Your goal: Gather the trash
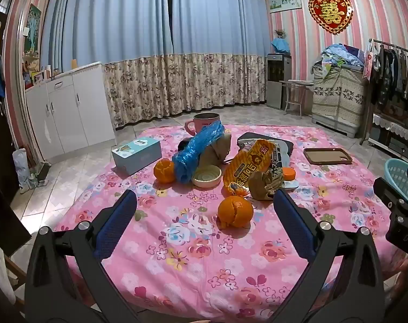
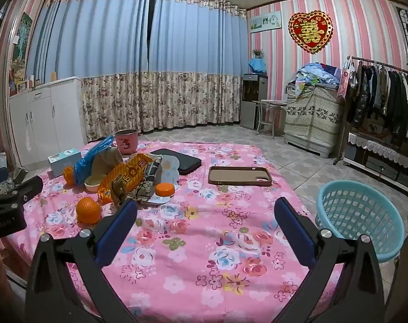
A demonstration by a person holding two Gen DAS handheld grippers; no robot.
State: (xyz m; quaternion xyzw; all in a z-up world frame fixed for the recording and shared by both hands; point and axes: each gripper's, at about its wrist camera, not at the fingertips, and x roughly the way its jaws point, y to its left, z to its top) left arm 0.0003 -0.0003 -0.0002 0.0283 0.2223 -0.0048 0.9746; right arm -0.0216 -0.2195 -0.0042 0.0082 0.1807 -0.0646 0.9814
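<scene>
Trash lies in a heap on the pink floral tablecloth (image 1: 177,263): a near orange peel (image 1: 235,211), a far orange peel (image 1: 164,171), a blue plastic bag (image 1: 196,149), an orange snack wrapper (image 1: 244,169), crumpled brown paper (image 1: 266,185), a small cream lid (image 1: 206,176) and an orange cap (image 1: 288,173). My left gripper (image 1: 205,202) is open and empty, just short of the near peel. My right gripper (image 2: 205,210) is open and empty over bare cloth (image 2: 204,255), right of the heap. The near peel (image 2: 88,210) and the wrapper (image 2: 123,179) also show in the right wrist view.
A turquoise mesh basket (image 2: 360,223) stands beside the table's right edge, also in the left wrist view (image 1: 402,180). A brown phone case (image 2: 239,175), a dark tablet sleeve (image 2: 187,162), a pink mug (image 2: 126,141) and a tissue box (image 1: 136,154) lie on the table.
</scene>
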